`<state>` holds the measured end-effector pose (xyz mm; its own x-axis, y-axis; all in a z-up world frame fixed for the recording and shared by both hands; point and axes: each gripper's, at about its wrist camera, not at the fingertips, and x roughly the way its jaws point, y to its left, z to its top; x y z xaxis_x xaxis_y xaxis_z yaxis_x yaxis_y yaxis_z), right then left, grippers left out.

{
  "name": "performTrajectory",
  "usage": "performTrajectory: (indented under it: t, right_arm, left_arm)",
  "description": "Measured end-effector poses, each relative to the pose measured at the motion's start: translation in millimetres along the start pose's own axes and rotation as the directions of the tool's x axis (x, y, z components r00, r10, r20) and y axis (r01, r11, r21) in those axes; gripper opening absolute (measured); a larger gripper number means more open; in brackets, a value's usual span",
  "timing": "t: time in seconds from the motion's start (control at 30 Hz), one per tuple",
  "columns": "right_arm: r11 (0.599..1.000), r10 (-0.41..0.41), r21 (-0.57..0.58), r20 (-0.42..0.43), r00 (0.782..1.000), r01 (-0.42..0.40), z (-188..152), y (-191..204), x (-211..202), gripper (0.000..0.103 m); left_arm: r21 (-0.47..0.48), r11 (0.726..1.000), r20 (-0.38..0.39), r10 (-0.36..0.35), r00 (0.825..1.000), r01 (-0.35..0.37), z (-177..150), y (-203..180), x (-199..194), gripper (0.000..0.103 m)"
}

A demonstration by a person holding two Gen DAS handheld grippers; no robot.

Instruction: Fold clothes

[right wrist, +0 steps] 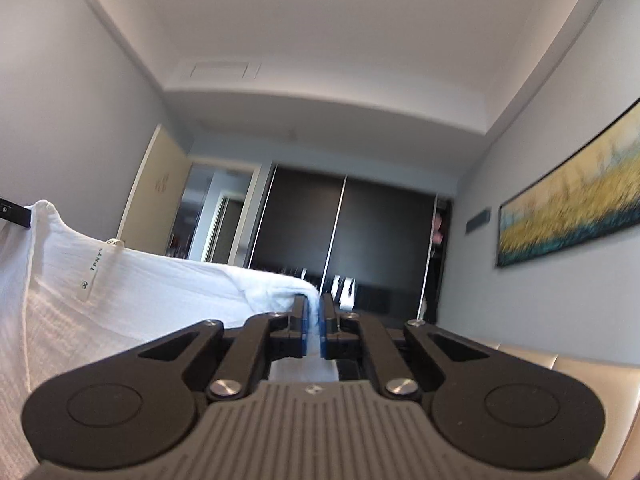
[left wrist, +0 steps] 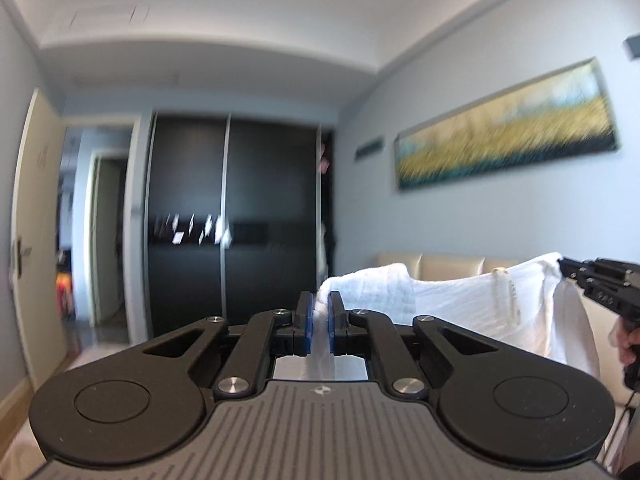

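Observation:
A white garment (left wrist: 472, 308) hangs stretched in the air between my two grippers. My left gripper (left wrist: 320, 304) is shut on one top corner of it. My right gripper (right wrist: 315, 308) is shut on the other top corner. In the left wrist view the right gripper (left wrist: 568, 270) shows at the far right, pinching the cloth. In the right wrist view the garment (right wrist: 140, 296) spreads to the left, with a neck label (right wrist: 96, 268) facing the camera, and the left gripper's tip (right wrist: 14, 214) shows at the left edge. The garment's lower part is hidden.
A beige padded headboard (left wrist: 452, 266) runs along the right wall under a long yellow and teal painting (left wrist: 508, 136). A dark sliding wardrobe (left wrist: 232, 220) stands ahead. An open door (left wrist: 36, 236) and hallway are at the left.

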<state>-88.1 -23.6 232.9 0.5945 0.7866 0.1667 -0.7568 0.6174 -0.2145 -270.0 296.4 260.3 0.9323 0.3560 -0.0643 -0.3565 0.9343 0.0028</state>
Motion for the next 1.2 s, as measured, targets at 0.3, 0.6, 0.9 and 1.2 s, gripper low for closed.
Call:
performTrajectory:
  t: [0.3,0.6,0.9,1.2]
  right_arm:
    - [0.998,0.028,-0.040,-0.338,0.941,-0.044,-127.5,18.7,138.8,0.006]
    - [0.998,0.052,0.005,-0.616,0.786,-0.062,-265.8,29.9,265.1,0.006]
    - [0.988,0.087,-0.021,-0.750,0.656,-0.156,-351.5,41.7,336.6,0.007]
    - [0.993,0.050,-0.029,-0.771,0.635,-0.113,-374.8,31.5,344.4,0.021]
  left_arm:
    - [0.020,0.995,-0.291,0.102,0.951,-0.101,-104.1,40.4,141.9,0.005]
    - [0.041,0.989,-0.524,0.141,0.840,-0.141,-212.4,67.5,266.6,0.006]
    - [0.038,0.989,-0.645,0.134,0.752,-0.145,-278.7,85.5,326.8,0.007]
    - [0.030,0.981,-0.678,0.162,0.717,-0.194,-294.7,96.0,333.0,0.022]
